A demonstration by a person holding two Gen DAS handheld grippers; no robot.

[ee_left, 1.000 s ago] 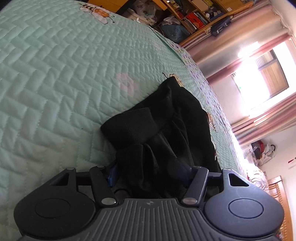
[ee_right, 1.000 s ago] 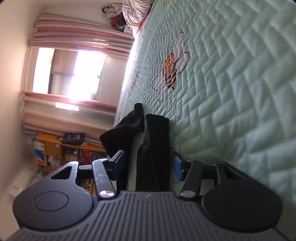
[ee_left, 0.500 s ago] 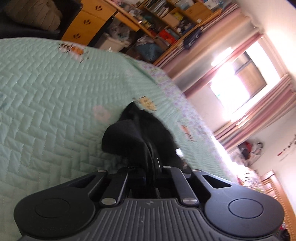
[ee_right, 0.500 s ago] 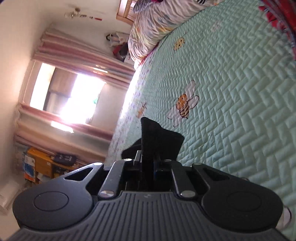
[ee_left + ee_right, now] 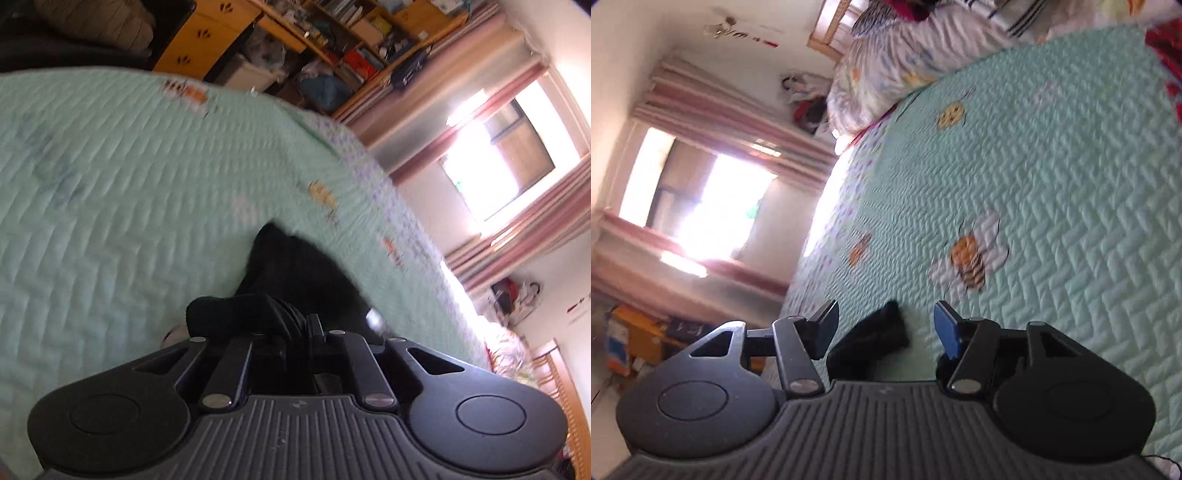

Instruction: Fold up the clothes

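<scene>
Black garment [image 5: 295,273] pinched in left claw [image 5: 301,325]; right claw [image 5: 884,321] has just opened, gripping nothing.

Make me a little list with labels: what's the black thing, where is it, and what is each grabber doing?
Thing: black garment, bunched up
Where: on the green quilted bedspread
Left gripper: shut on the garment's fabric
Right gripper: jaws just opened, apart; the garment lies between them, pads not pressing it
Bee picture: on the quilt beyond the right gripper
</scene>
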